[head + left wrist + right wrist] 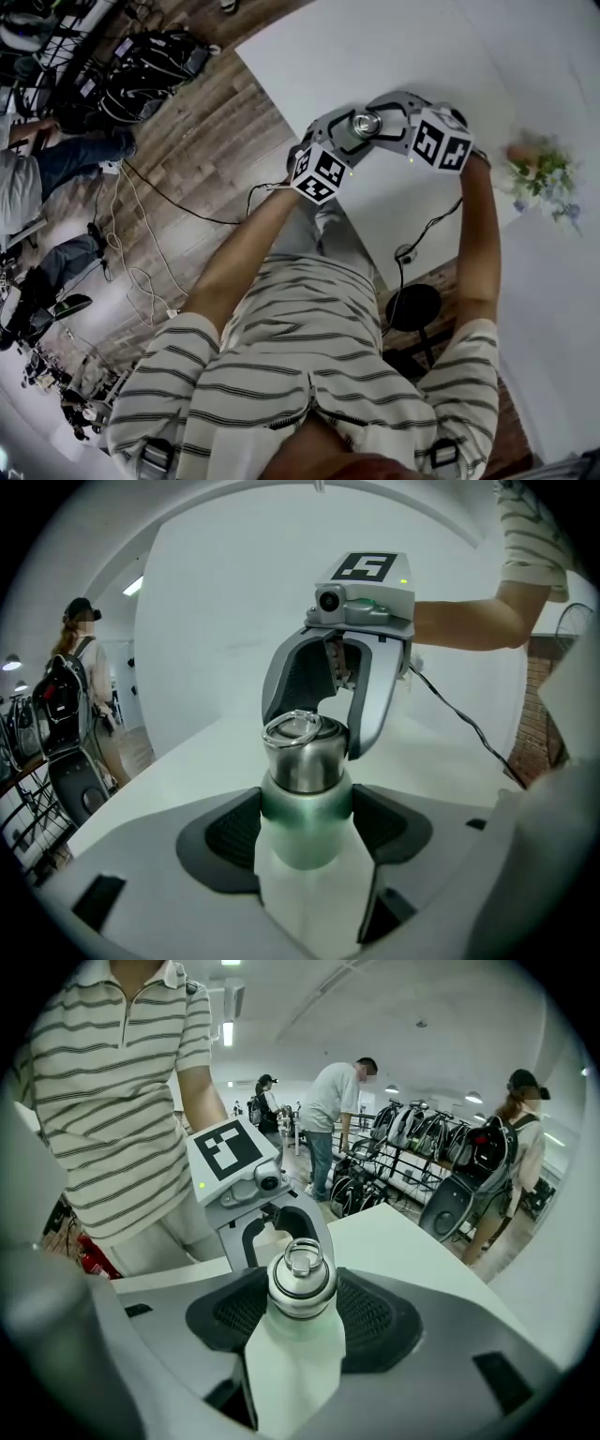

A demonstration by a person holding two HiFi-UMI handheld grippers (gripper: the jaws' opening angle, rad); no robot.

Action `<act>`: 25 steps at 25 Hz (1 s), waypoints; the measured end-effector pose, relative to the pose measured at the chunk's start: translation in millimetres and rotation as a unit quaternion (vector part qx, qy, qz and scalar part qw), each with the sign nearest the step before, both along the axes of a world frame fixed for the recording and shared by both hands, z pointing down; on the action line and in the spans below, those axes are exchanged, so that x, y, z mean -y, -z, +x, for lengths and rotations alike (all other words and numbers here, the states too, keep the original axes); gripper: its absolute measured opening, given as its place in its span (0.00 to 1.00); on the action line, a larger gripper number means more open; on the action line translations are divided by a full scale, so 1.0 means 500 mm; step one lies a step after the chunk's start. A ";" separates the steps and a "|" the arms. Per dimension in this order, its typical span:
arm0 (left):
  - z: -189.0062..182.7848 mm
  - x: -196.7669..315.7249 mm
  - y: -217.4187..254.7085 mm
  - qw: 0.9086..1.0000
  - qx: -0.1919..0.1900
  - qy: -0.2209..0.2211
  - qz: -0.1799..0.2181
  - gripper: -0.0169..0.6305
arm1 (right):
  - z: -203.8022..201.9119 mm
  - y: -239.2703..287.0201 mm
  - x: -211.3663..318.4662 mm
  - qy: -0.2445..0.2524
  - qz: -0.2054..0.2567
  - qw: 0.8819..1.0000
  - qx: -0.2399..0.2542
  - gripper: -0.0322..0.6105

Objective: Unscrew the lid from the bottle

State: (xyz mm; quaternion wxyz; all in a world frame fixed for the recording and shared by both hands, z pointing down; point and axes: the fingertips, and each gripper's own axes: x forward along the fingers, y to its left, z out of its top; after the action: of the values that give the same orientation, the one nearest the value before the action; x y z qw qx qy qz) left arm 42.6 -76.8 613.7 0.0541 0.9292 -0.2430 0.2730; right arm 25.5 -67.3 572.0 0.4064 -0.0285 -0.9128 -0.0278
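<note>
A bottle with a pale green body (302,822) and a steel lid (300,747) with a ring handle is held up over the white table (375,47). My left gripper (305,801) is shut on the bottle's green neck, with a black pad pressing on each side. My right gripper (302,1290) faces it from the other side and is shut on the steel lid (301,1283). In the head view the two grippers meet around the lid (366,122), the left gripper (339,139) on the left and the right gripper (392,127) on the right.
A bunch of flowers (544,178) stands on the table to the right. Cables (131,234) trail over the wooden floor at the left. People (333,1119) stand by racks of equipment (412,1147) beyond the table.
</note>
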 end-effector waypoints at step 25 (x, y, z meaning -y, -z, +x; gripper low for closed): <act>-0.003 0.002 0.003 1.000 0.002 0.002 -0.005 0.50 | -0.001 0.038 0.043 -0.548 0.069 0.818 0.163 0.44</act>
State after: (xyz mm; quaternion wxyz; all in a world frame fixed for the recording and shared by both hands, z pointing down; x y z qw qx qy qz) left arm 41.2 -77.7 611.9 0.0585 0.9278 -0.2438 0.2763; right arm 25.1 -88.8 553.1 0.2009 0.5095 -0.8262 0.1322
